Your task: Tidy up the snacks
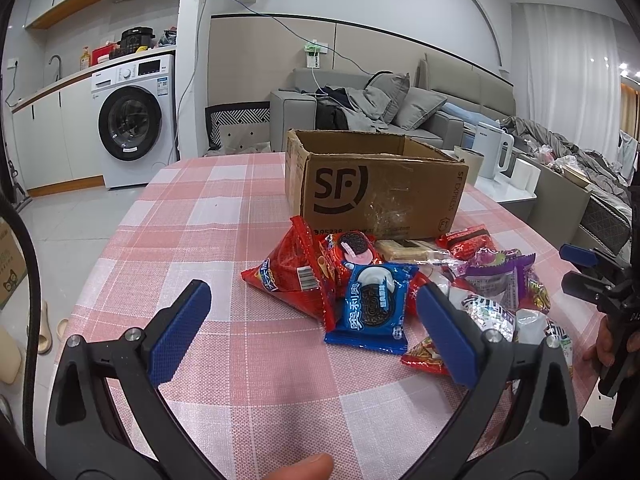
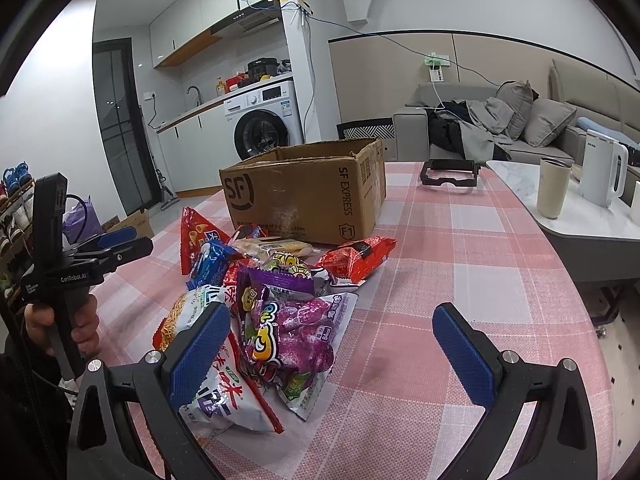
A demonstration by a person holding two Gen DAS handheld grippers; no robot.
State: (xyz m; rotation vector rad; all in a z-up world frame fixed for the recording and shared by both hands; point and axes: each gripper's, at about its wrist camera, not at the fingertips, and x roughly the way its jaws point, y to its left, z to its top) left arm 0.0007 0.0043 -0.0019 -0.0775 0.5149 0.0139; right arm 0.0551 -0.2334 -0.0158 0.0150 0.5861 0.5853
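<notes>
A pile of snack packets lies on the pink checked tablecloth point(image 1: 224, 208) in front of an open SF cardboard box point(image 1: 376, 196) point(image 2: 308, 196). A blue Oreo pack point(image 1: 374, 304) and a red triangular chip bag point(image 1: 296, 276) lie nearest my left gripper point(image 1: 314, 328), which hovers open just short of them with nothing held. In the right wrist view a purple candy bag point(image 2: 296, 340) and a white noodle-snack bag point(image 2: 224, 396) lie by my right gripper point(image 2: 334, 344), open and empty, its left finger point(image 2: 200, 352) over the white bag.
A black frame-like holder point(image 2: 450, 174) lies on the table behind the box. To the right stands a marble side table with a beige cup point(image 2: 554, 188) and white kettle point(image 2: 604, 172). A sofa and washing machine point(image 1: 132, 124) stand beyond.
</notes>
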